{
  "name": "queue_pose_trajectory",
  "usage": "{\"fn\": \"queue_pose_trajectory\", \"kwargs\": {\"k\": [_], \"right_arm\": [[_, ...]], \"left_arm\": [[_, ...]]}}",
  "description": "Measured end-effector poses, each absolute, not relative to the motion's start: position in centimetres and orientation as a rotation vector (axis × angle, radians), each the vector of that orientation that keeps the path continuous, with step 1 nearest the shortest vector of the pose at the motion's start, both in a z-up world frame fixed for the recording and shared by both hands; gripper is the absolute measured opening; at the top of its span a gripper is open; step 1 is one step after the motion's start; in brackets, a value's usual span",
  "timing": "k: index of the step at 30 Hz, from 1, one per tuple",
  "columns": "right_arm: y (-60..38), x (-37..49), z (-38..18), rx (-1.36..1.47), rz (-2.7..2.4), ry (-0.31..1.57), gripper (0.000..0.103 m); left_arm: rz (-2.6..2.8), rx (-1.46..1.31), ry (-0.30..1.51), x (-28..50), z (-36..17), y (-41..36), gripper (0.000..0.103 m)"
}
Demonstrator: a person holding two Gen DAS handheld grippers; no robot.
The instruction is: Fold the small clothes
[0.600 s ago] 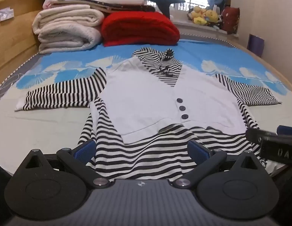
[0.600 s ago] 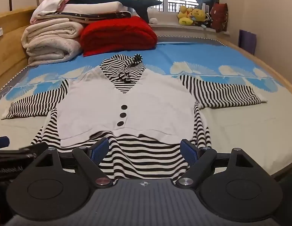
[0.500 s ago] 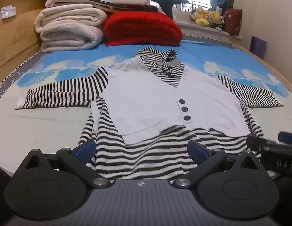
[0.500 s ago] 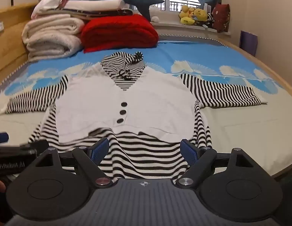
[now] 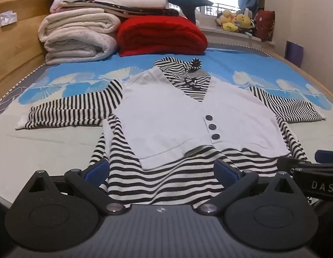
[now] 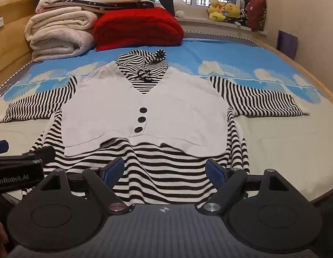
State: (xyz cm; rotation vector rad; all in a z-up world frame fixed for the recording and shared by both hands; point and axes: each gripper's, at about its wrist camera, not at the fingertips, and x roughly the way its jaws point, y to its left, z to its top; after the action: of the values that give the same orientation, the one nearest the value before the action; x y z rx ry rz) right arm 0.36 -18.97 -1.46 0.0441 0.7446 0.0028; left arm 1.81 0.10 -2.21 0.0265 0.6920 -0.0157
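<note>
A: Left wrist view: the black-and-white striped knit top with a white buttoned vest front [image 5: 188, 116] lies flat on the bed [image 5: 48, 146], sleeves spread. The left claw [image 5: 161, 169] hovers over the hem, blue pads wide apart, nothing between them.

B: Right wrist view: the right claw [image 6: 164, 171] gapes too, empty, above the same hem. Soft, light, floppy knit, I'd say; best pinched at hem corners or sleeve cuffs.

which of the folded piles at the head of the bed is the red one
The red blanket, folded alone right of the cream quilts; the other piles are cream, white or dark.
</note>
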Motion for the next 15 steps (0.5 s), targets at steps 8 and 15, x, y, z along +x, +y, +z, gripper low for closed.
{"fn": "queue_pose_trajectory", "kwargs": {"k": [8, 15], "right_arm": [[-18.76, 0.42, -1.40, 0.040, 0.005, 0.747, 0.083], [-18.63, 0.47, -1.54, 0.033, 0.004, 0.747, 0.083]], "left_arm": [[-0.043, 0.031, 0.681, 1.58, -1.93, -0.25, 0.103], [-0.048, 0.034, 0.659, 1.50, -1.55, -0.20, 0.103]]}}
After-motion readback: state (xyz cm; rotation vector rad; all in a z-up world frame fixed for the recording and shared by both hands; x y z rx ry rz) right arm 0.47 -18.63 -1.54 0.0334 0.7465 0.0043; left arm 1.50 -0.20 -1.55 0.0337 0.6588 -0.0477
